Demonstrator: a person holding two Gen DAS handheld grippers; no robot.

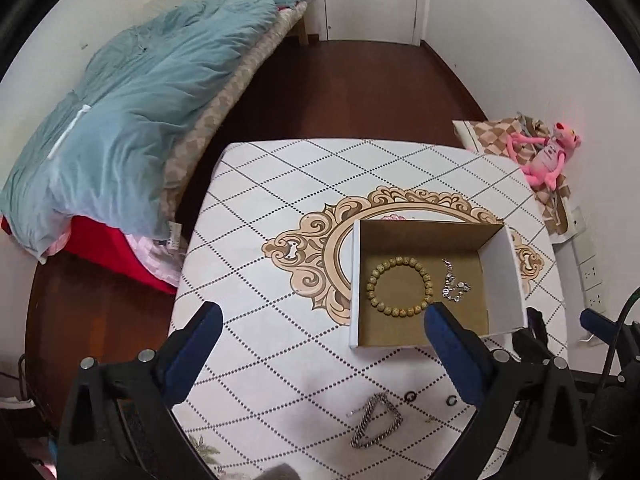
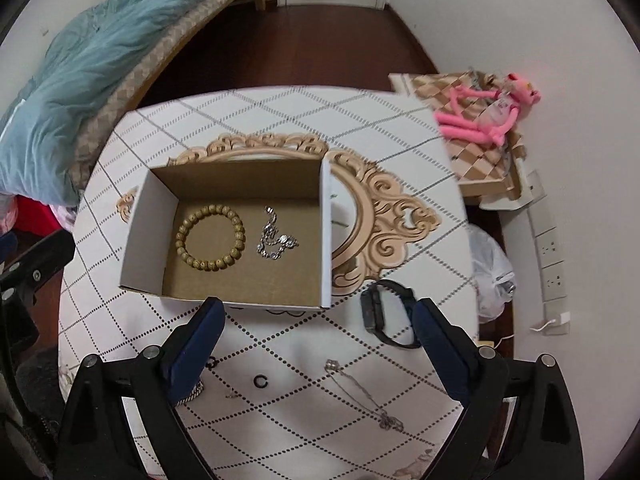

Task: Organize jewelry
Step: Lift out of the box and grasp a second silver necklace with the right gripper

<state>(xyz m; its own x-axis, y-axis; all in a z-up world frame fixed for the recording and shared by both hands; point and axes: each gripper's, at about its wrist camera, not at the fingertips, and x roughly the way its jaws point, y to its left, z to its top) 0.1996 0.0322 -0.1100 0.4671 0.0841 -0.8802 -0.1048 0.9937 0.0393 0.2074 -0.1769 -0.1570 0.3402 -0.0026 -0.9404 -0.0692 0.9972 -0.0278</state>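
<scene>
An open cardboard box (image 1: pixel 502 280) (image 2: pixel 144 236) sits on the patterned table and holds a beaded bracelet (image 1: pixel 399 286) (image 2: pixel 210 237) and a silver chain (image 1: pixel 454 280) (image 2: pixel 276 240). On the table in front lie a thick silver chain bracelet (image 1: pixel 376 426), two small dark rings (image 1: pixel 410 396) (image 2: pixel 261 381), a thin silver necklace (image 2: pixel 364 396) and a black smartwatch (image 2: pixel 386 312). My left gripper (image 1: pixel 322 312) is open and empty, just in front of the box. My right gripper (image 2: pixel 318 308) is open and empty, above the table near the box's front wall.
The table (image 1: pixel 256 208) (image 2: pixel 400 128) has a white diamond-pattern cloth with an ornate beige emblem. A bed with a blue quilt (image 1: pixel 120 120) stands at the left. A pink plush toy (image 2: pixel 480 114) lies on a checked stand at the right, with a plastic bag (image 2: pixel 490 268) below.
</scene>
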